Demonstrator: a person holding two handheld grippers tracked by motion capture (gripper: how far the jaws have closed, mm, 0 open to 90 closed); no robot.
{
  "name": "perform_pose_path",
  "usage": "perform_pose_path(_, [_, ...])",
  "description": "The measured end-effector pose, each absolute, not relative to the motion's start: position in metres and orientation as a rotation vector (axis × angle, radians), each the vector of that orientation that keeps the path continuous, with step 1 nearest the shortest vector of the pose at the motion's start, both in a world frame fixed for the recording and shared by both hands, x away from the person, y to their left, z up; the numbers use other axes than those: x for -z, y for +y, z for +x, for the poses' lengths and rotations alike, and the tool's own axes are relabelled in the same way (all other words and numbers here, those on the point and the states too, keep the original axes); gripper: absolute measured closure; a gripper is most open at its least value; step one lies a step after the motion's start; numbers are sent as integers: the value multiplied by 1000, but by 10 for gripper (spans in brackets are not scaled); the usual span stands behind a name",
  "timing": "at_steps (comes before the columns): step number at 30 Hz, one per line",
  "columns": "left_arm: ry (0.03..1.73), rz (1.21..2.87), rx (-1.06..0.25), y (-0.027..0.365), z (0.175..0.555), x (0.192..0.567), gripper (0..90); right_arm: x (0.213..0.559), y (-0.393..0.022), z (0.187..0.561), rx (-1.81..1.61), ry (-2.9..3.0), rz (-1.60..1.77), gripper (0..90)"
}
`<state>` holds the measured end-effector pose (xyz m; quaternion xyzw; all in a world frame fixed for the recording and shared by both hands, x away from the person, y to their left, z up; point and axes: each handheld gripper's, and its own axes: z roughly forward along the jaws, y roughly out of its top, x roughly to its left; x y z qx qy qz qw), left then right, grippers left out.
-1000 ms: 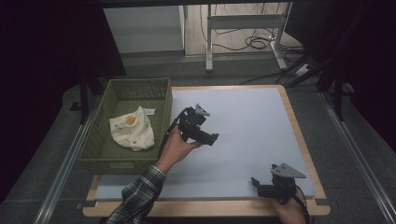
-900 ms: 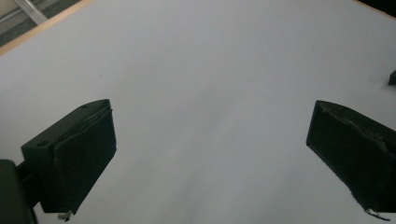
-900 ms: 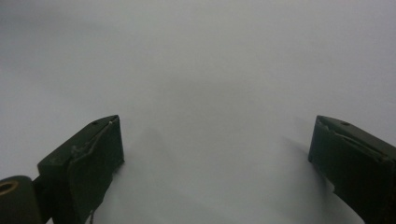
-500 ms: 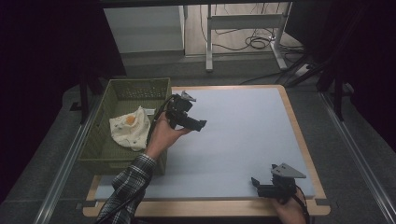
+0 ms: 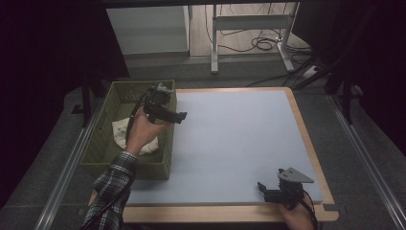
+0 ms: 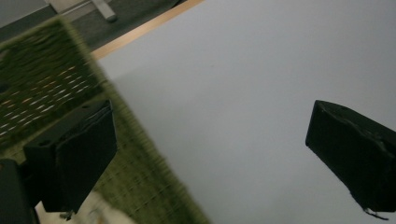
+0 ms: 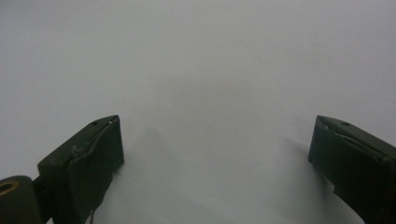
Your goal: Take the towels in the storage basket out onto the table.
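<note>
— Where is the cloth right now?

— The white cloth (image 5: 136, 136) lies crumpled on the floor of the green basket (image 5: 100, 143), which stands at the left edge of the desk (image 5: 230, 139). In the high view a hand (image 5: 141, 130) and its plaid sleeve cover part of it.

— And the left tongs?

— The left tongs (image 5: 179, 116) are held up over the basket's right wall, above the cloth and a little to its right, tips pointing out toward the middle of the desk. Nothing is between them. In the left gripper view the two black jaws stand wide apart, one over the green weave, the other over the bare grey surface, with a pale scrap of cloth at the bottom edge of that view.

— So they aren't touching the cloth?

— No, they are clear of it.

— The right tongs?

— The right tongs (image 5: 261, 186) sit low near the front right corner of the desk, well apart from the basket and cloth. The right gripper view shows their jaws spread wide over plain grey surface, holding nothing.
</note>
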<state>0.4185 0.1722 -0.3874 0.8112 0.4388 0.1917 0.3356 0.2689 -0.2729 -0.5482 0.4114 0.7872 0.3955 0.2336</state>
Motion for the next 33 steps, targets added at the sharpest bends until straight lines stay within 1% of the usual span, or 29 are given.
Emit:
perform_pose_path(2, [1173, 2100, -510, 185, 418, 389, 21, 548, -273, 269, -1086, 2162, 1130, 33])
perform_pose_path(3, [1173, 2100, -510, 185, 418, 389, 21, 548, -273, 269, -1086, 2162, 1130, 33])
perform_pose_path(4, [1200, 2093, -518, 198, 418, 392, 18, 548, -273, 269, -1086, 2162, 1129, 33])
perform_pose_path(8, [1237, 2072, -505, 224, 419, 399, 14, 548, -273, 269, -1086, 2162, 1130, 33])
perform_pose_path(16, [1335, 2069, -487, 269, 425, 427, 9, 548, -273, 269, -1086, 2162, 1129, 33])
perform_pose_path(22, [1406, 2119, -438, 283, 435, 454, 13, 548, -273, 269, -1086, 2162, 1129, 33])
perform_pose_path(26, [1459, 2202, -433, 286, 443, 472, 15, 548, -273, 269, -1086, 2161, 1129, 34])
perform_pose_path(28, [1491, 2241, -429, 288, 447, 478, 15, 548, -273, 269, -1086, 2162, 1129, 33])
perform_pose_path(33, [1557, 2302, -368, 291, 456, 488, 15, 548, -273, 269, -1087, 2162, 1129, 34])
